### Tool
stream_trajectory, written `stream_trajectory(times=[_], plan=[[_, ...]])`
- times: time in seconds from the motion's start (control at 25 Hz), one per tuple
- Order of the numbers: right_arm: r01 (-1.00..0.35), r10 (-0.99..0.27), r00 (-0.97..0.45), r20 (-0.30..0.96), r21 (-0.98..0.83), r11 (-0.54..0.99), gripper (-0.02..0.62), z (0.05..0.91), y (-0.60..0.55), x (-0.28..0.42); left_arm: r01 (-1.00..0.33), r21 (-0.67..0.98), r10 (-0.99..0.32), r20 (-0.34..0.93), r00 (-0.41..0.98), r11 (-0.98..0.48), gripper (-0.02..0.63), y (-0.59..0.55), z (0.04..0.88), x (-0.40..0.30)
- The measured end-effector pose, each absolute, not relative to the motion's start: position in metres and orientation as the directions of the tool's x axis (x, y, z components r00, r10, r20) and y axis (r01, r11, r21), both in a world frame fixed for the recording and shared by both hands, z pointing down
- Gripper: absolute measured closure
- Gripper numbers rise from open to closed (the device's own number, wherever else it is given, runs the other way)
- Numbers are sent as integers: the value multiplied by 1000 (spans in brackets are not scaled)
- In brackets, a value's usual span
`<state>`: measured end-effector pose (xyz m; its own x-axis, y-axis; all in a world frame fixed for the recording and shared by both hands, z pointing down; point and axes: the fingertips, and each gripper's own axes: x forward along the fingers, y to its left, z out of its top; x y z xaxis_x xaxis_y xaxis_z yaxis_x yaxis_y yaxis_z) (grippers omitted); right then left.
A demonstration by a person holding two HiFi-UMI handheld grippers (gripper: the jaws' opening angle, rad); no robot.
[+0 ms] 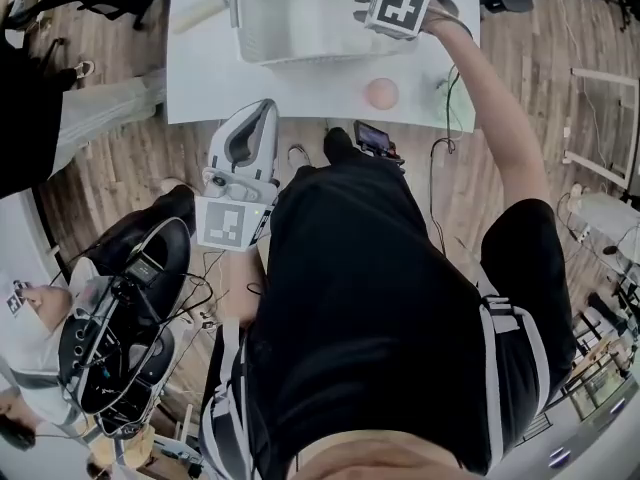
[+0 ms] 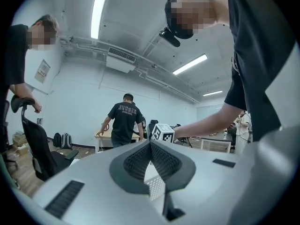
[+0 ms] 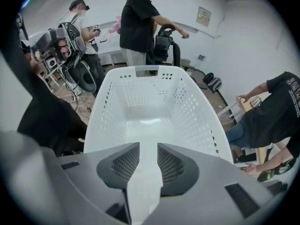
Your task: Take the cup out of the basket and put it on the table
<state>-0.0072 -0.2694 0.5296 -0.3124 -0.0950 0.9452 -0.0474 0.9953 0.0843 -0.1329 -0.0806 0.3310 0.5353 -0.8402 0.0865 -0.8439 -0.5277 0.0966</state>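
Step in hand: the reach into the basket (image 1: pixel 300 56). The basket stands on the table (image 1: pixel 200 78), and the right gripper (image 1: pixel 378 3) hangs over its right end, pointing steeply down inside.

In the right gripper view its jaws stand apart and press on nothing. Only white surface fills the gap, and we cannot tell whether that is the cup or the basket floor. The visible floor further along looks bare.

The left gripper (image 1: pixel 265 108) is held back from the table edge. Its jaw tips meet and hold nothing.

A pink round object (image 1: pixel 381 93) rests on the table just in front of the basket; we cannot identify it.

We judge the cup to be not yet gripped. Next move: locate the cup below the jaws, lower until they straddle its wall, close firmly, then lift clear of the rim.
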Motion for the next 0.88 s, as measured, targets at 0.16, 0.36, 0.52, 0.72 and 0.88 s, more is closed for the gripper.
stream_trajectory(times=[0.16,0.36,0.52,0.72,0.88], plan=[[8,53,-229,972,-52,999,457,546,-255,-10,-855,91,-850,98,517,-510,587,-86,333,-134],[78,201,-202,959,-189,979,449,565,-240,-36,-867,88,-862,99,497,-490,586,-89,334,-136],[81,212,-141,967,-202,976,448,594,-263,-61,-877,95,-871,109,479,-470,587,-106,338,-159],[54,258,-56,964,-255,965,417,637,-257,-73,-880,91,-875,103,473,-466,586,-106,339,-179],[-12,305,31,952,-304,952,407,658,-245,-41,-883,85,-876,112,469,-462,586,-104,334,-162]])
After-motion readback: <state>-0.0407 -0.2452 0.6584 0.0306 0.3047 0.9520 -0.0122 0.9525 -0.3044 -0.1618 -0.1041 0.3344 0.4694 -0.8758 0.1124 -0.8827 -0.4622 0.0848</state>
